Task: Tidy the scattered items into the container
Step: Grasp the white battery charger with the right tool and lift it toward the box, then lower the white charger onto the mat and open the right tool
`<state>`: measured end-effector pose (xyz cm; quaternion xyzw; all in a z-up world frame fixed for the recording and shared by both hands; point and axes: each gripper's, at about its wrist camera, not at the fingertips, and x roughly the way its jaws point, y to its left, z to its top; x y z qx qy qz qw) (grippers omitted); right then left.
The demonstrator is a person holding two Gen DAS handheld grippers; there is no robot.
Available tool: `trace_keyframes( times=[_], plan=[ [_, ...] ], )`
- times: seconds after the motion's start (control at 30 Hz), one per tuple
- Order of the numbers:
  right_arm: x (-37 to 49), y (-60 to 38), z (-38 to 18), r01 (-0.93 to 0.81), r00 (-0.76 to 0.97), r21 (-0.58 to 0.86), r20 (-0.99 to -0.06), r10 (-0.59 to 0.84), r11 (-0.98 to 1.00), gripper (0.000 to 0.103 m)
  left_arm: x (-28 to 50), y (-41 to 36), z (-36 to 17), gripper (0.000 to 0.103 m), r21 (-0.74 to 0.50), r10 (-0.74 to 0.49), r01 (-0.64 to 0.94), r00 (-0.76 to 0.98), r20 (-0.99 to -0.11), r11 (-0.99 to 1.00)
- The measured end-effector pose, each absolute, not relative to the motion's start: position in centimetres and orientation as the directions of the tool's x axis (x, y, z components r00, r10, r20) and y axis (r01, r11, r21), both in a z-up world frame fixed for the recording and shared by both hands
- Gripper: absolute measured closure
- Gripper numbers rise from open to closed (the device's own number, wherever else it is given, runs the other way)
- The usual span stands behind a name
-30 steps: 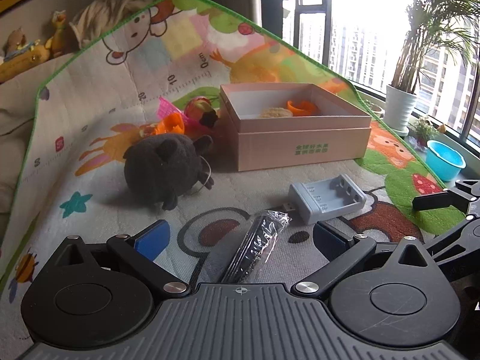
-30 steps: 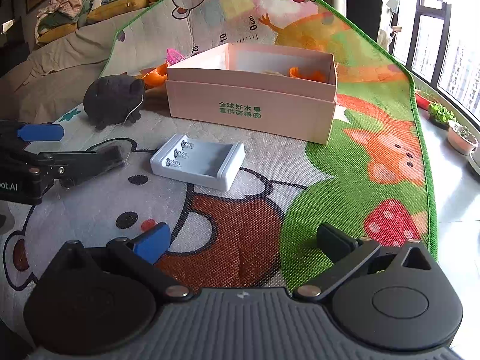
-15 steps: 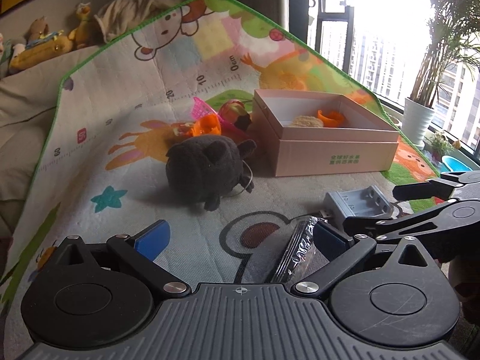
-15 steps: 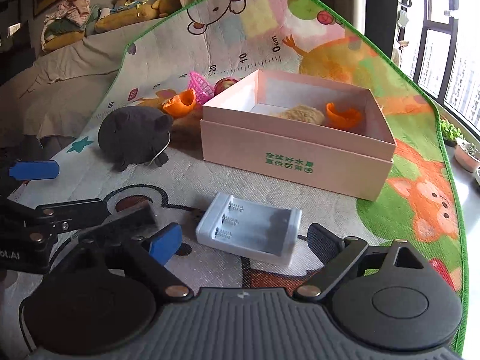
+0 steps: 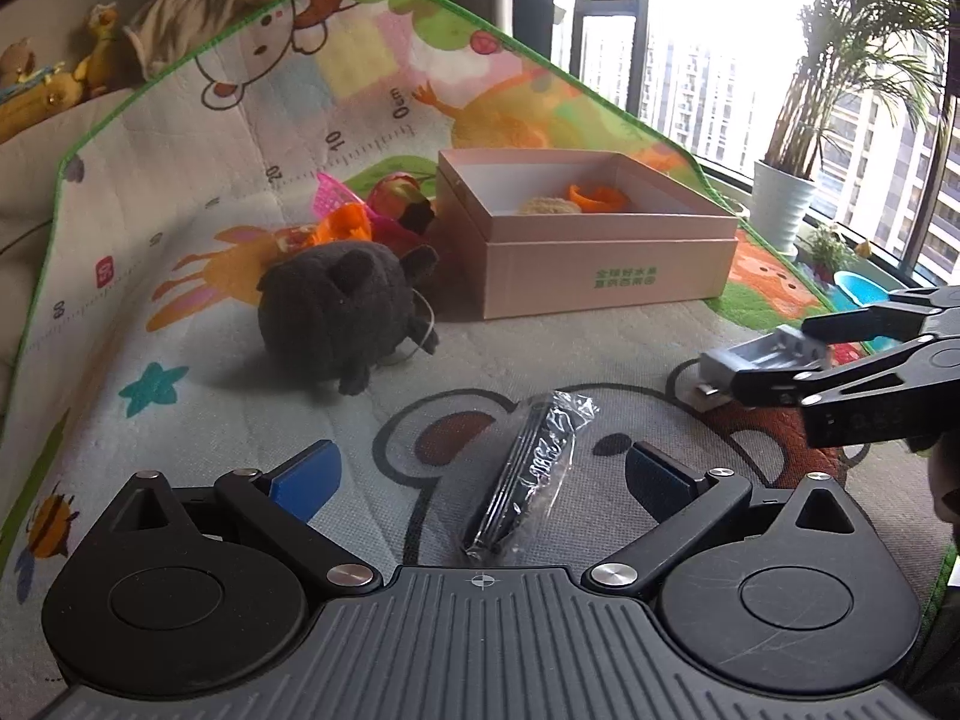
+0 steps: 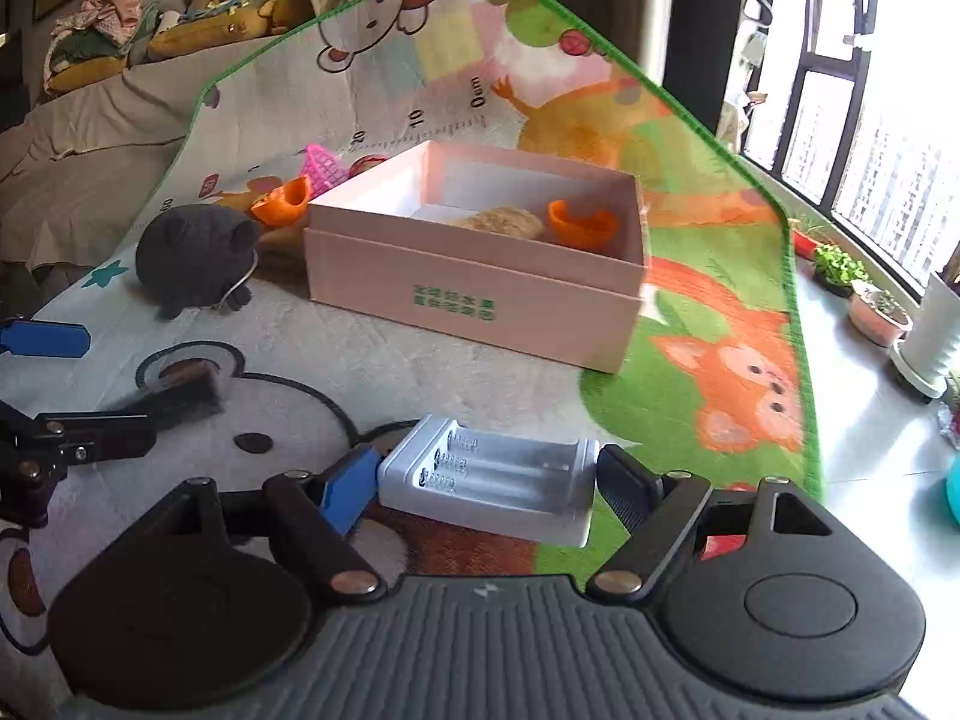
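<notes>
The pink box [image 6: 474,291] sits open on the cartoon play mat [image 6: 708,276]; inside it lie an orange cup piece [image 6: 581,222] and a tan, crumbly lump [image 6: 501,222]. In front of the box, nearer the camera, the white battery charger [image 6: 489,483] lies on the mat between the fingers of the right gripper [image 6: 486,483] — its jaws are closing, the blue pad at one end of the charger and the black pad at the other, seemingly touching it; whether they press on it yet I cannot tell. To the left of the box stands a dark grey plush toy [image 5: 345,315]; behind that, against the box's left wall, a heap of small toys — an orange cup [image 5: 345,225], a pink basket [image 5: 333,198], a reddish fruit [image 5: 399,198]. In front of the box and left of the charger a black item in a clear wrapper [image 5: 528,471] lies on the mat; the left gripper [image 5: 477,477] hangs over it with its jaws wide apart, touching nothing.
</notes>
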<state>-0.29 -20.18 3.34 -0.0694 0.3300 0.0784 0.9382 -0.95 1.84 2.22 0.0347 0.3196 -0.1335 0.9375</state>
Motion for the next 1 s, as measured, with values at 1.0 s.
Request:
trace_keyframes(
  times=[1.0],
  plan=[
    [3.8,-26.9,8.8,-0.165,0.800,0.327,-0.508,0.320,0.931,0.013,-0.7,0.0,2.1,0.000,-0.006,-0.262,0.331,0.735,-0.625,0.943]
  ],
)
